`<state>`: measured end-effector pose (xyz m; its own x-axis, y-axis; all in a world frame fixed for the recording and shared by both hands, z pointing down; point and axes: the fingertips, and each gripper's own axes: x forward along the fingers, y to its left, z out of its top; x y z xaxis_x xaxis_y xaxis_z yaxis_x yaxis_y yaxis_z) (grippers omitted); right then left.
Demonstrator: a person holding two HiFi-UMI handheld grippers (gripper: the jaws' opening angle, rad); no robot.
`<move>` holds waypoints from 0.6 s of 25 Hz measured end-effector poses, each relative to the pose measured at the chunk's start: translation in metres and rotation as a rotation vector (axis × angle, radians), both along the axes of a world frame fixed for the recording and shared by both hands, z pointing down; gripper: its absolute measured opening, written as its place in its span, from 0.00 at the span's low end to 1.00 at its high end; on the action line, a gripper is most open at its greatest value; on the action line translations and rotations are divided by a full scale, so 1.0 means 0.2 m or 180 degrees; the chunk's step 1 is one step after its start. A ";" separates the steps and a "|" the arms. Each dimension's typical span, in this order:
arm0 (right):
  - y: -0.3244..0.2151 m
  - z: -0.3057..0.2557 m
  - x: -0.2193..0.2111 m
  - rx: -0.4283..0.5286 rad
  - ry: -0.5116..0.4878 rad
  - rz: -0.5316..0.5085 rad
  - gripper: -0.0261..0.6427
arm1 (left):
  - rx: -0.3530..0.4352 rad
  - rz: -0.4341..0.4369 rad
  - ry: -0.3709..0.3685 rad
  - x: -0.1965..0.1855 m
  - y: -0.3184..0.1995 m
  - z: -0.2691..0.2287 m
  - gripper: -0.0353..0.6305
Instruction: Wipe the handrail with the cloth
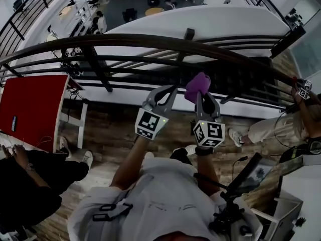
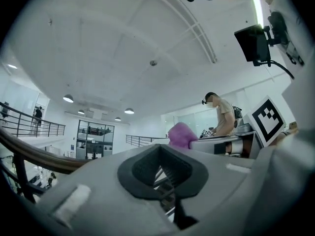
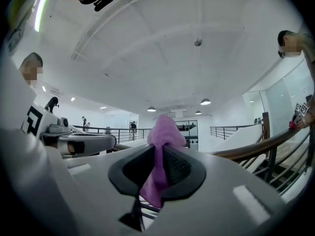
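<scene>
A dark curved handrail [image 1: 150, 40] runs across the head view above several black rails, beyond both grippers. My right gripper [image 1: 200, 96] is shut on a purple cloth [image 1: 197, 86], held just below and short of the rail. In the right gripper view the cloth [image 3: 162, 132] sticks up out of the closed jaws of that gripper [image 3: 160, 173], and the handrail [image 3: 256, 149] passes on the right. My left gripper [image 1: 168, 91] is beside it on the left, shut on nothing. In the left gripper view, that gripper [image 2: 165, 173] has the cloth [image 2: 181, 134] ahead and the handrail [image 2: 29, 154] at left.
A red table [image 1: 30, 109] stands at the left with a person in black [image 1: 30, 177] beside it. Another person [image 1: 273, 127] holding grippers is at the right. A tripod with gear [image 1: 235, 205] stands close at the lower right. Beyond the rail is a drop to a lower floor.
</scene>
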<state>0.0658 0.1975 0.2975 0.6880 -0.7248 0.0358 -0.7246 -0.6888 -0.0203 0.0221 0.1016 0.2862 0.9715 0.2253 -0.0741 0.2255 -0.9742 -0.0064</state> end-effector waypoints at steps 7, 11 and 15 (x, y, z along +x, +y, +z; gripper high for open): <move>0.10 -0.02 -0.06 -0.0031 -0.0001 0.0066 0.11 | -0.0034 0.0039 0.0087 -0.03 0.12 -0.07 0.05; 0.25 -0.04 -0.03 0.0044 0.0044 0.0100 0.11 | 0.0004 0.0034 0.0109 0.03 0.25 -0.09 0.05; 0.42 -0.07 0.10 0.0150 0.0024 0.0057 0.11 | 0.0065 -0.0019 0.0091 0.16 0.42 -0.10 0.05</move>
